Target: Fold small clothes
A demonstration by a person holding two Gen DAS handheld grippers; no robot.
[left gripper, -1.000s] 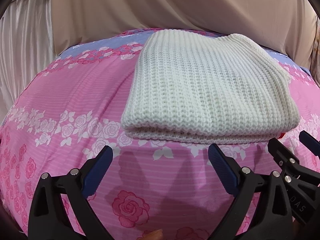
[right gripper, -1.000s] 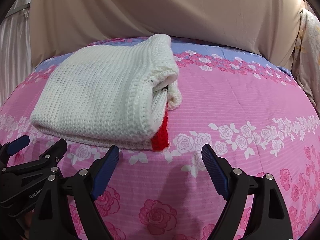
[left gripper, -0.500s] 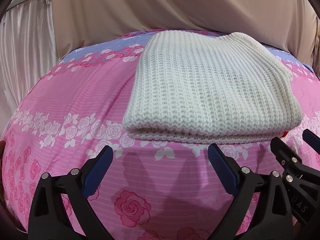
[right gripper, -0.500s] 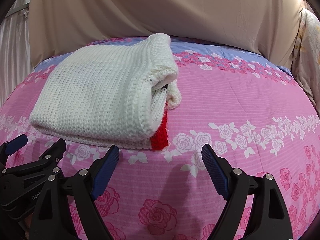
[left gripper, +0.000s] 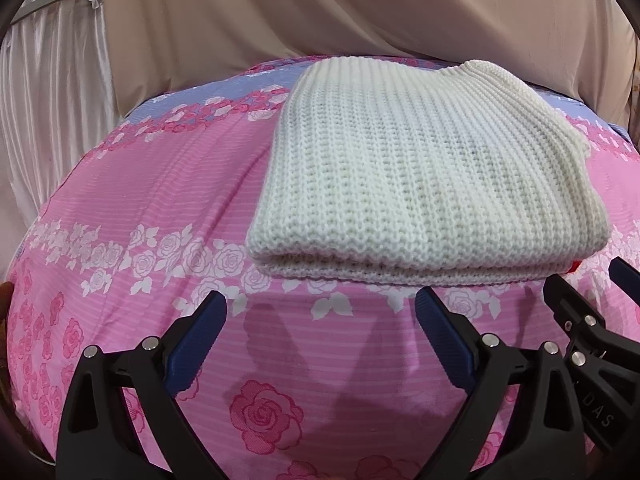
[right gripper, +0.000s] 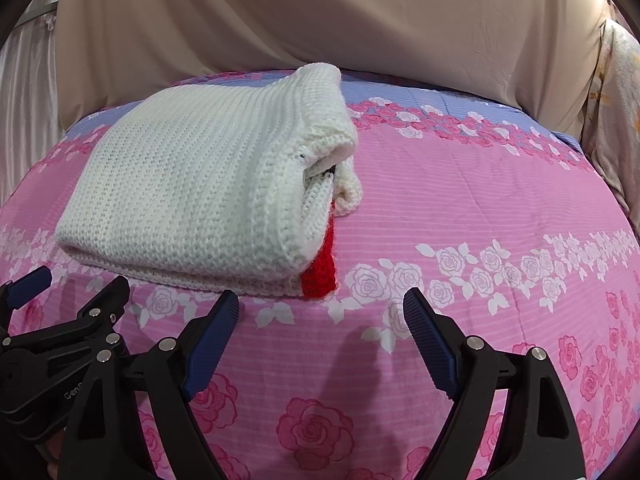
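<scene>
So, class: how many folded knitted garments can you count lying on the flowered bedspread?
1: a white knitted garment lies folded on the pink bedspread, ahead and left of the right gripper. A red strip at its right edge may be its trim or something beneath.

A pink bedspread (left gripper: 168, 184) covers the bed, printed with fine horizontal stripes. A band of white roses (right gripper: 500, 268) runs across it from side to side, and larger deep-pink roses (right gripper: 316, 432) fill the near part. Toward the far edge the cloth turns to a lilac-blue strip (right gripper: 432, 98) carrying a row of small pink and white flowers. Behind the bed hangs a plain beige drape (left gripper: 360, 8), falling in broad soft folds. At the left of the left wrist view a shiny pale satin curtain (left gripper: 52, 92) hangs in narrow pleats under a curved rail (left gripper: 52, 10). At the far right of the right wrist view a cream floral curtain (right gripper: 616, 120) hangs.
</scene>
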